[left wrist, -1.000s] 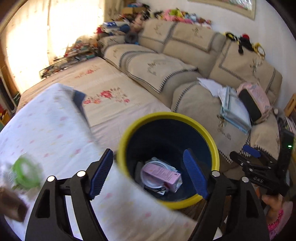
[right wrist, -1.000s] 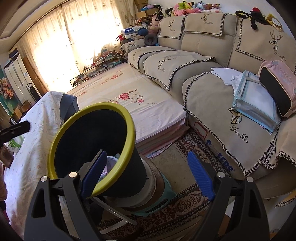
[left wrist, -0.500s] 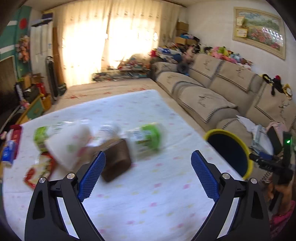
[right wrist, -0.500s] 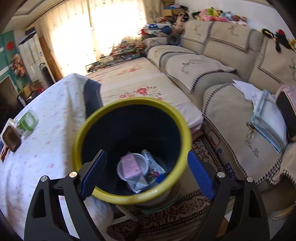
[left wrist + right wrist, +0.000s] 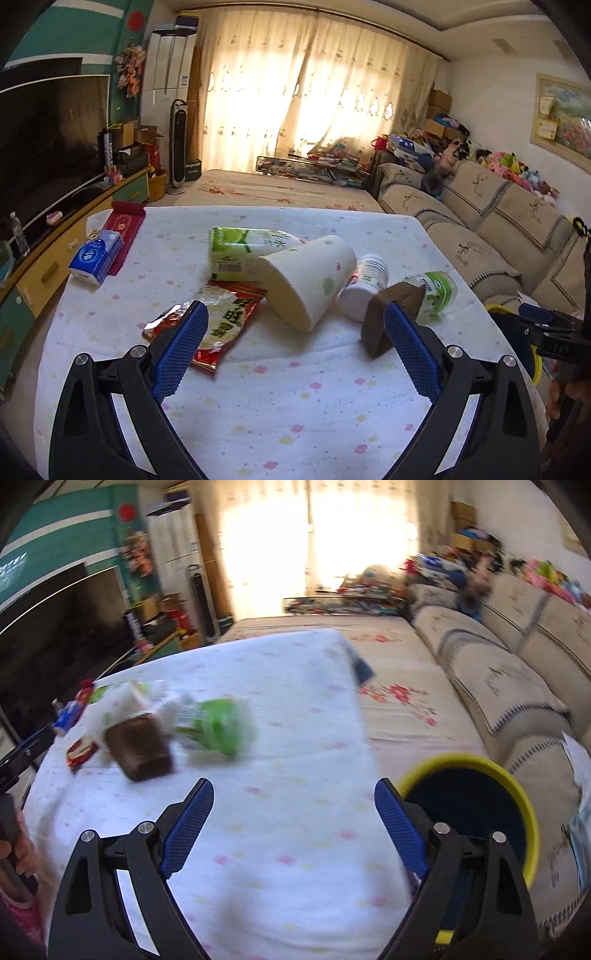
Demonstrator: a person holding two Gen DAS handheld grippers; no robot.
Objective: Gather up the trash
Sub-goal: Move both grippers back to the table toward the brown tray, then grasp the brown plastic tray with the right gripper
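Trash lies in a heap on the white flowered tablecloth [image 5: 295, 406]: a green-and-white carton [image 5: 236, 251], a tipped white paper cup [image 5: 306, 280], a red snack wrapper [image 5: 221, 325], a white bottle [image 5: 364, 286], a green-labelled bottle [image 5: 436, 291] and a brown wedge-shaped box [image 5: 388, 314]. My left gripper [image 5: 295, 347] hangs open just short of the heap, holding nothing. My right gripper [image 5: 293, 827] is open and empty over the table's near right part. The yellow-rimmed dark bin [image 5: 458, 758] stands beside the table, right of the right finger. The right wrist view is blurred.
A blue tissue pack [image 5: 94, 256] and a red packet [image 5: 123, 225] lie at the table's far left. A beige sofa [image 5: 498, 221] runs along the right wall, with a flowered low bed [image 5: 399, 686] before it. A TV [image 5: 48, 129] on a cabinet lines the left.
Both views have swung from the bin to the table. The left gripper has moved from over the bin to face the heap, its jaws a little wider. The right jaws are unchanged.
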